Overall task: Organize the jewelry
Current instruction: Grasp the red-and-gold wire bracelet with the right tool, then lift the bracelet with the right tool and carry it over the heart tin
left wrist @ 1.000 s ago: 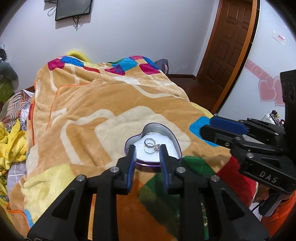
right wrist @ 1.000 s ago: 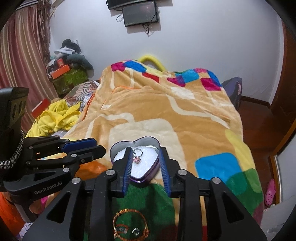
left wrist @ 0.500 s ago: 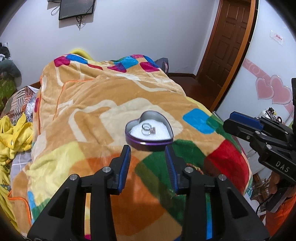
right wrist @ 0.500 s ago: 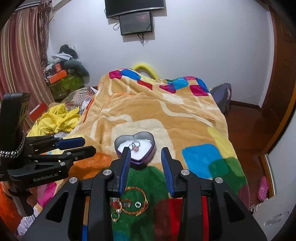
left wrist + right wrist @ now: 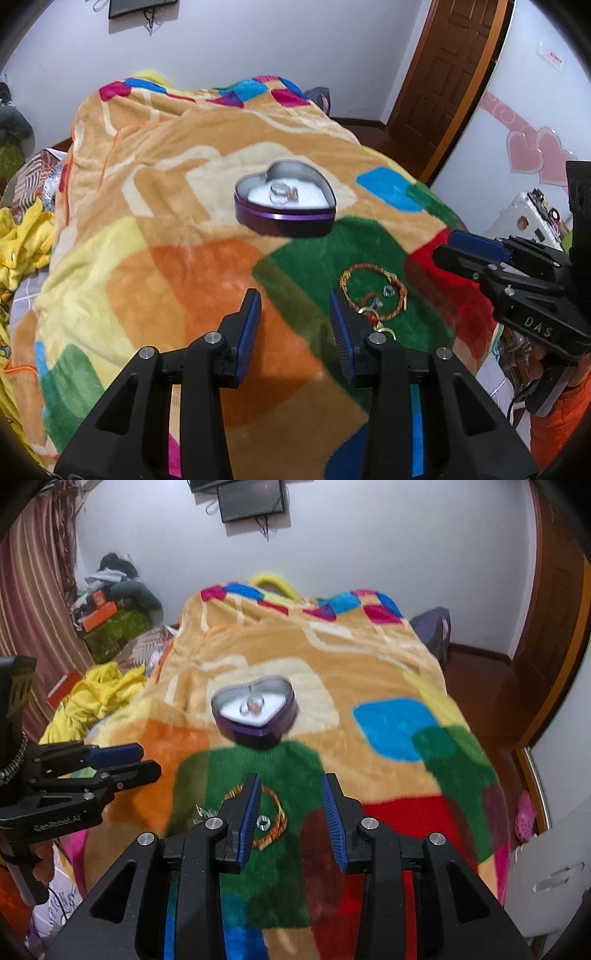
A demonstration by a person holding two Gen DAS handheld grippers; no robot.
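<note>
Lying at the left edge of the bed is a heap of yellow clothes (image 5: 18,240), well clear of the work. Next comes the left gripper (image 5: 294,306), its jaws spread with nothing between them, held over the orange patch of the blanket (image 5: 155,192), likely kept free as a spare hand while the other picks. Farther back, toward the middle of the bed, sits the heart-shaped tin (image 5: 284,216), lid off, with a ring (image 5: 279,192) and a small stone piece on its white lining; I judge it is the place where the jewelry is being gathered, open so pieces can be dropped in. Nearer and to the right, on the green patch, lies the beaded bracelet (image 5: 373,291), looped round a small silver ring (image 5: 388,291) and other bits I cannot make out. The right gripper (image 5: 291,805) hangs above that cluster, jaws apart and empty, its left finger covering part of the bracelet, seemingly lined up for the next pick.

Against a second ago, both grippers have drawn back from the tin toward the near end of the bed: then the tin sat right between each pair of fingertips, now it lies well beyond them, and the bracelet cluster has come into the left view. The left jaws stand a little wider.
</note>
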